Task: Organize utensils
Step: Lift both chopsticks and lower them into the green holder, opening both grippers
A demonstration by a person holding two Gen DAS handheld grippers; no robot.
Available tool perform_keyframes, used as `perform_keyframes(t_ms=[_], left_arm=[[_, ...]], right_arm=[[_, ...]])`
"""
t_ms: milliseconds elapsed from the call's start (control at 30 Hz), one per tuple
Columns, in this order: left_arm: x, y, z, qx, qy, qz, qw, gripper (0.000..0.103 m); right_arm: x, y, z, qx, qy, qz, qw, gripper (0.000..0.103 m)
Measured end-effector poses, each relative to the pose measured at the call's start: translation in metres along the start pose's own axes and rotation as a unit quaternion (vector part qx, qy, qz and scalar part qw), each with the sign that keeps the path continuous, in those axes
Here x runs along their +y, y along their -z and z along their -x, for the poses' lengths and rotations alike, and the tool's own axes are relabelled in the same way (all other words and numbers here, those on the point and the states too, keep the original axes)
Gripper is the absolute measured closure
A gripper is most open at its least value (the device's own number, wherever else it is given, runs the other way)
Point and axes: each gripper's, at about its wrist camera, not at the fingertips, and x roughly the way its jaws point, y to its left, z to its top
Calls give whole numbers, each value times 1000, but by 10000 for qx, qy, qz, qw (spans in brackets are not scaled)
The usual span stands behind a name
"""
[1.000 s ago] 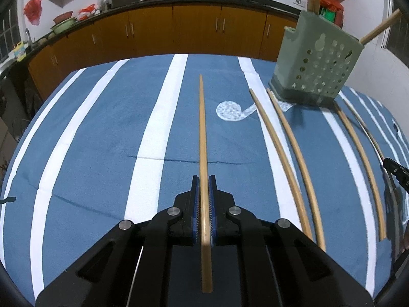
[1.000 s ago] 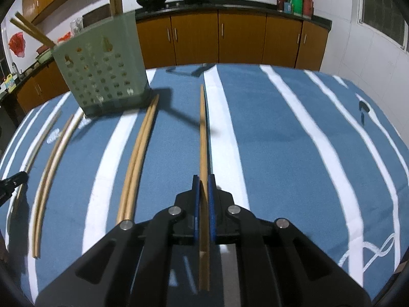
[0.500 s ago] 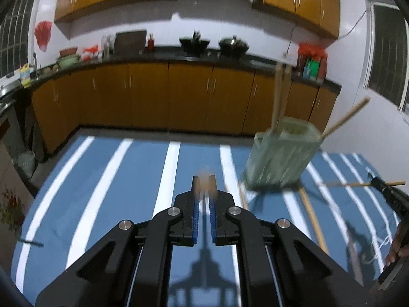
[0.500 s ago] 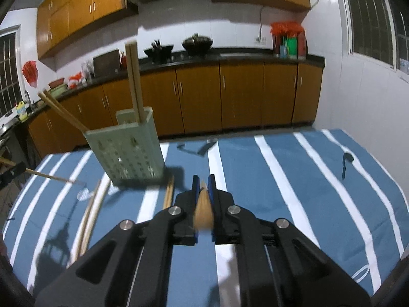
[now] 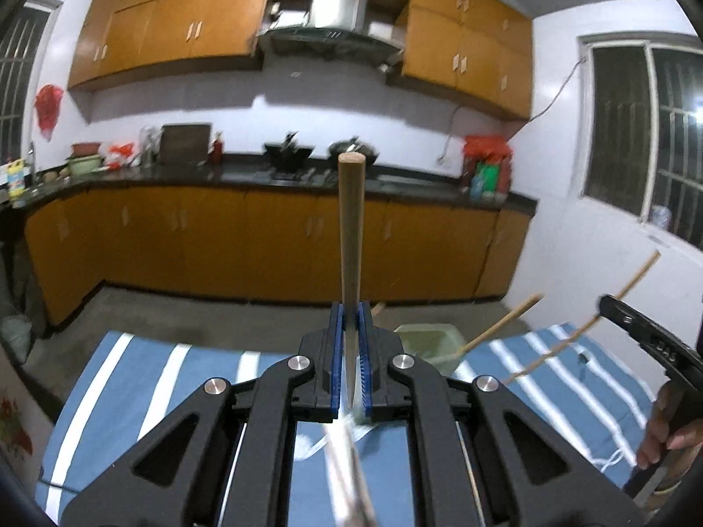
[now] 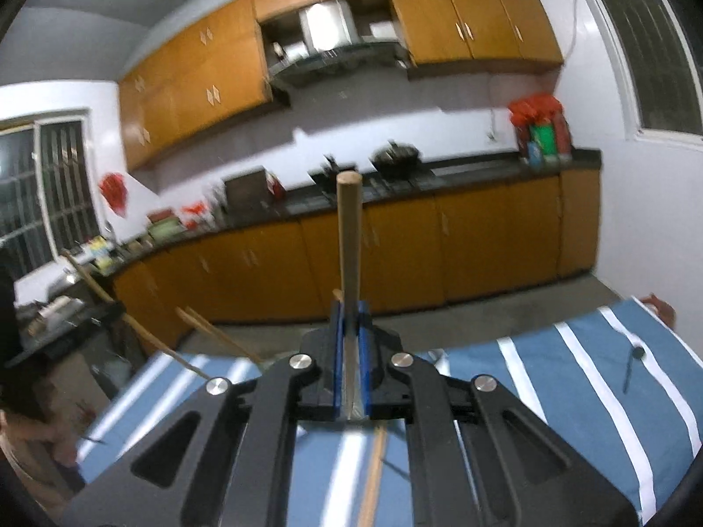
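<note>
Both pairs of fingers are pressed together, each pinching one wooden chopstick. In the left wrist view the left fingers (image 5: 350, 342) clamp a chopstick (image 5: 350, 228) whose long axis runs straight out ahead, blunt end up against the kitchen cabinets. The right fingers (image 6: 350, 342) hold their chopstick (image 6: 349, 237) the same way.

The coming move turns on the green holder (image 5: 428, 342): seen from the left hand, it stands on the blue striped counter (image 5: 145, 377) just beyond and right of the fingertips, below them, with sticks already leaning out of it. So the held stick probably has to tip downward to enter.

The holder seems hidden behind the right fingers in their own view. The left hand seems nearer, though the blur makes that uncertain.
</note>
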Motion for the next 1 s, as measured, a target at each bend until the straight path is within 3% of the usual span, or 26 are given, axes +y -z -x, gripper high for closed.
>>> perform_keyframes(t_ms=[133,367,733,800,867,1000], left_arm=[[-19,-16,6,-316,268,39,9991,96],[-33,-27,-18,-735,132,76,9972,96],[-28,4,-75,42,178,203,9996,95],[-26,6,-77,108,213,286,9993,88],[-23,6,-73,41,172,319,9993,64],[-22,1,-59,-142,224,314,9992,61]], right_arm=[[19,-22,0,-389,-99,140,9991,95],[35,-28,-35,-530,110,375,9978,95],[30,0,-97,213,238,412,9986,94],[32,2,-92,165,248,441,9986,90],[33,-2,-86,81,258,438,9987,81],[32,-8,-69,-98,239,392,9989,80]])
